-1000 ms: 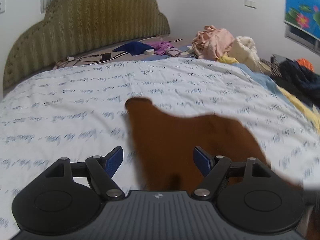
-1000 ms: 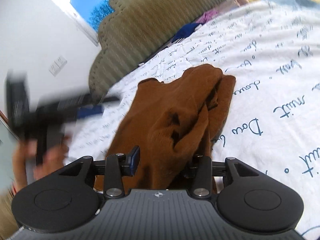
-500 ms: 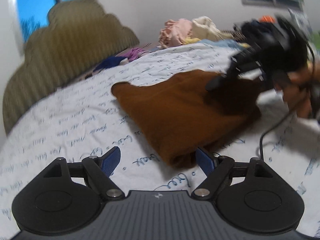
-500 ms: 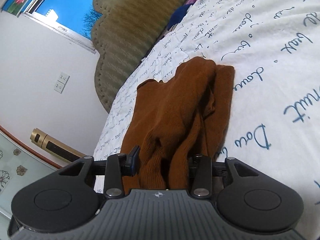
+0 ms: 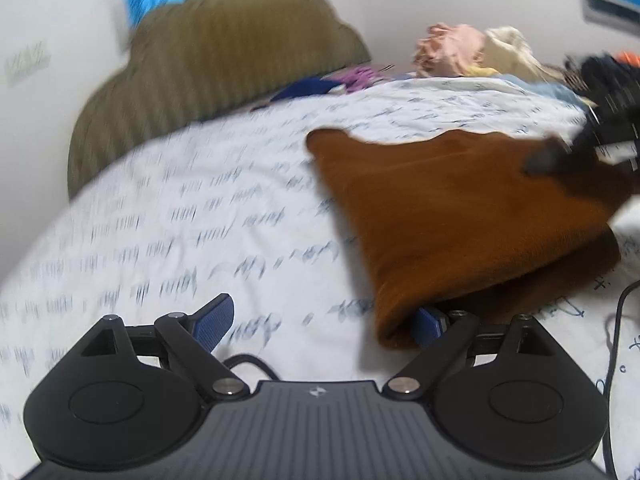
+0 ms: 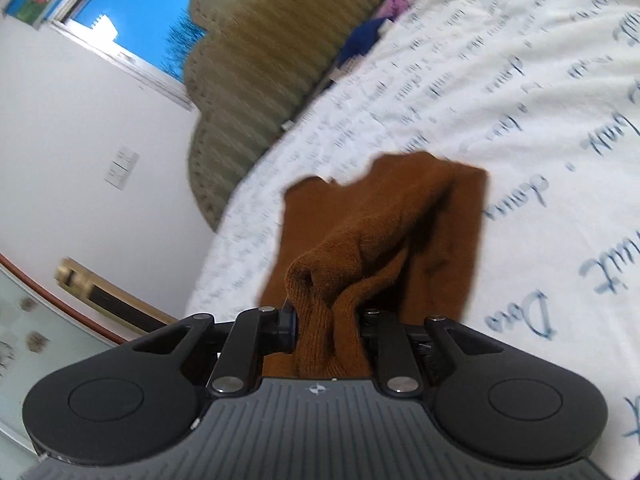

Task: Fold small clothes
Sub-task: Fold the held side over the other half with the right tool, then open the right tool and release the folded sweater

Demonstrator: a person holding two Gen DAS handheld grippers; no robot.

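Left gripper point(image 5: 320, 322) wide open and holding nothing, its right finger tucked under the near edge of the brown sweater point(image 5: 460, 216), sweater lying on the white bedsheet point(image 5: 200, 220) (blue writing on it), right gripper point(image 6: 328, 326) pinched tight on a bunched fold of the sweater.

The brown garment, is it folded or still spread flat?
Partly folded. The brown garment lies doubled on the bed, two layers showing at its near edge, while the right gripper pinches a bunched fold above it.

Script-printed bedsheet point(image 5: 168, 216), olive scalloped headboard point(image 5: 224, 64), heaped laundry point(image 5: 472, 48)
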